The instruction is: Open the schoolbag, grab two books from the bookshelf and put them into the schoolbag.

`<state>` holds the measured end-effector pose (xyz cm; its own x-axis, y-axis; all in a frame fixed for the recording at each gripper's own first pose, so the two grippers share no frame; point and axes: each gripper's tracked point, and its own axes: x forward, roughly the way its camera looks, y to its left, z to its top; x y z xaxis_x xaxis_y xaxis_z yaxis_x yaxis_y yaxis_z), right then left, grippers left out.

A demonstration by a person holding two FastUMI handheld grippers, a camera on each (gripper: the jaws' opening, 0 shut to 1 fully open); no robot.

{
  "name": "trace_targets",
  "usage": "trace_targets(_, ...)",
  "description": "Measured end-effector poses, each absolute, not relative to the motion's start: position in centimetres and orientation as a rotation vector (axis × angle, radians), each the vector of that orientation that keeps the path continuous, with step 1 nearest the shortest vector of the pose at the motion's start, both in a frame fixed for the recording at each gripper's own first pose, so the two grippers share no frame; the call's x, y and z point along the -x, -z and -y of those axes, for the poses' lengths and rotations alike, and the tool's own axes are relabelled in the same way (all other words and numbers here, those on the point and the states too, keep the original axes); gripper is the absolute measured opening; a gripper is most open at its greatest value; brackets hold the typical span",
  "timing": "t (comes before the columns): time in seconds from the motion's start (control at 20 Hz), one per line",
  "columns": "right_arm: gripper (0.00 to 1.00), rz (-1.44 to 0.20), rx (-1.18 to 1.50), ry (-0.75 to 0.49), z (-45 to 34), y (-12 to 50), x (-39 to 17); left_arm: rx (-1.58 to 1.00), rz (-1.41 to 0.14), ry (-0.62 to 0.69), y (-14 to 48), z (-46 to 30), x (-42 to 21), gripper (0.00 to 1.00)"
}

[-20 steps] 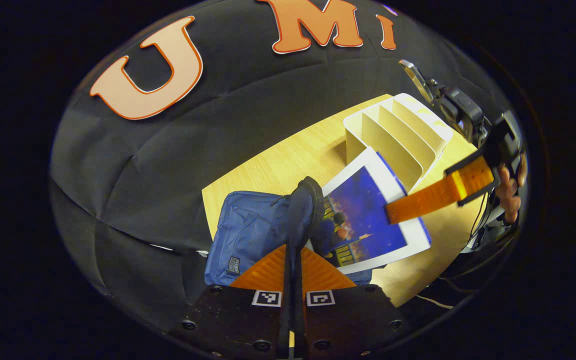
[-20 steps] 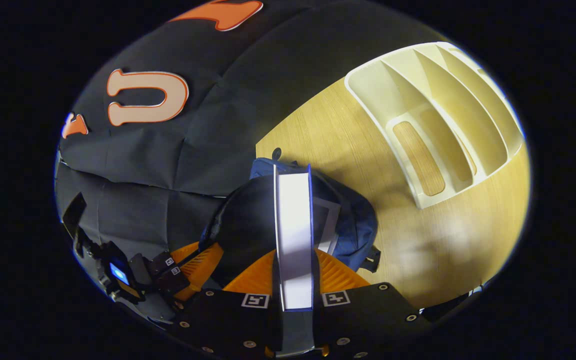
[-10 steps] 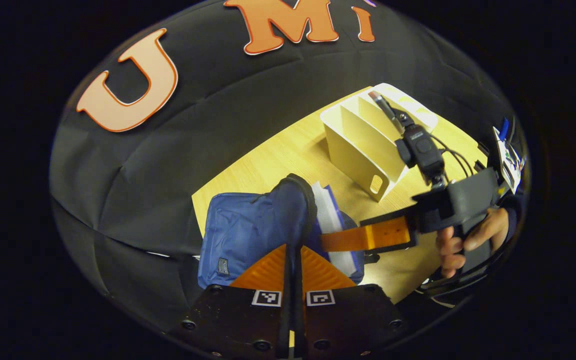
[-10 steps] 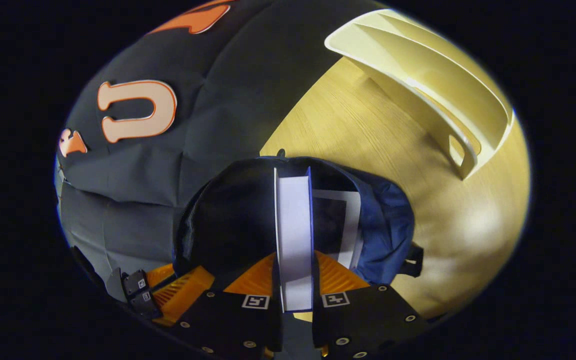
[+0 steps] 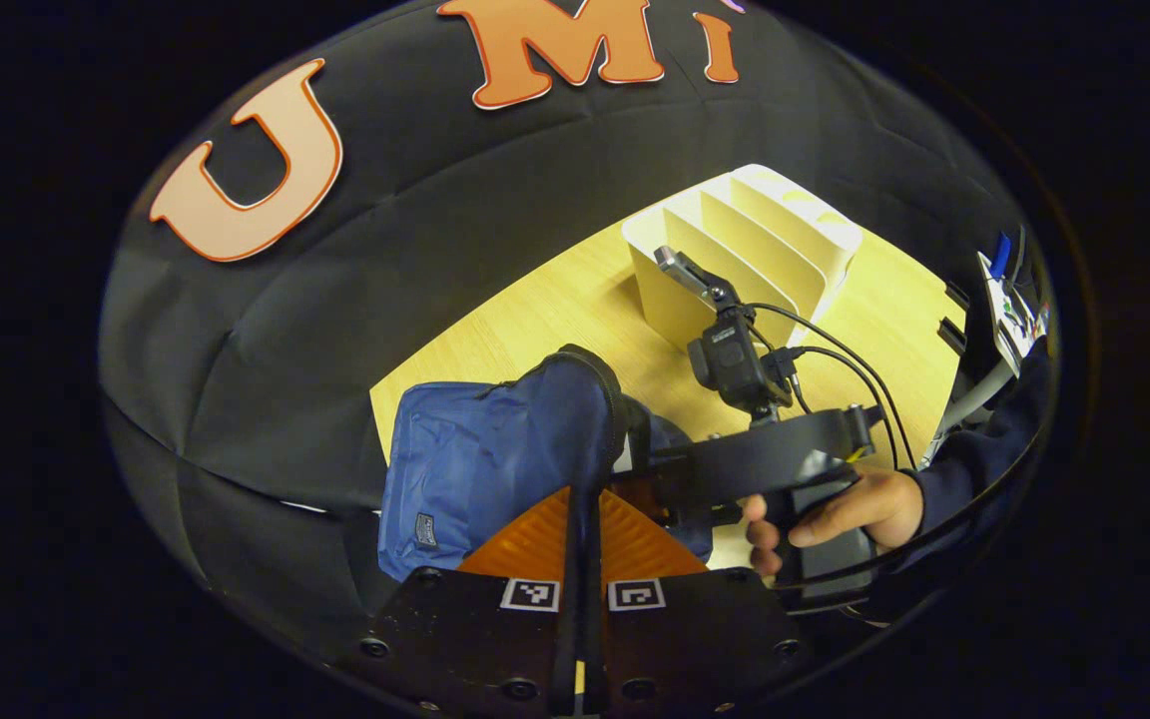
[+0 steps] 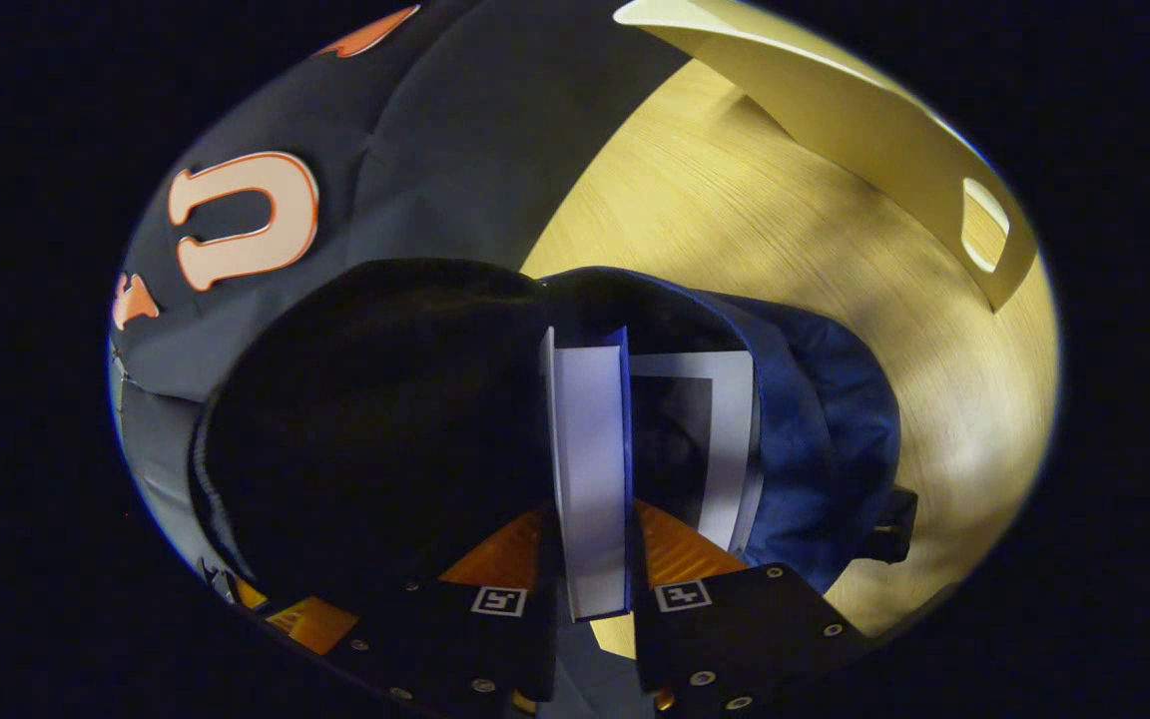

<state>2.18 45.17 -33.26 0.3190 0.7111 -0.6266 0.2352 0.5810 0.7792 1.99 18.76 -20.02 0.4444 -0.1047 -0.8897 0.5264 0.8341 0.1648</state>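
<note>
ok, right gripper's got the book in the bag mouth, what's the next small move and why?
Probably push down a little further, then open. The right gripper grips the book edge-on, partly inside the schoolbag, beside another book already in. The left gripper holds the flap open.

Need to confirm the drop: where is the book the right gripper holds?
In the right gripper view, the book stands edge-up between the jaws, partway inside the open schoolbag, beside another book already in it.

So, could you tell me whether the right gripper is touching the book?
Touching: in the right gripper view, the right gripper has both fingers pressed against the book.
</note>
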Motion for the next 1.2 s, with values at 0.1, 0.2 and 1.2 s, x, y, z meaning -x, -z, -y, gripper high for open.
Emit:
trace_targets(0.1, 0.42, -1.282, -0.895, -0.334, -44.3, 34.0, -2.3, -0.43, -1.05, 0.387, 20.2, -19.3, -2.0, 0.04)
trace_targets(0.2, 0.64, -1.309, -0.841, -0.345, -43.8, 33.5, -1.5, -0.378, -1.045, 0.368, 19.9, -19.4, -2.4, 0.04)
trace_targets(1.2, 0.97, -0.638, -0.271, -0.162, -11.8, 17.2, -8.6, -0.217, -0.877, 0.206, 19.9, -11.4, -3.0, 0.99)
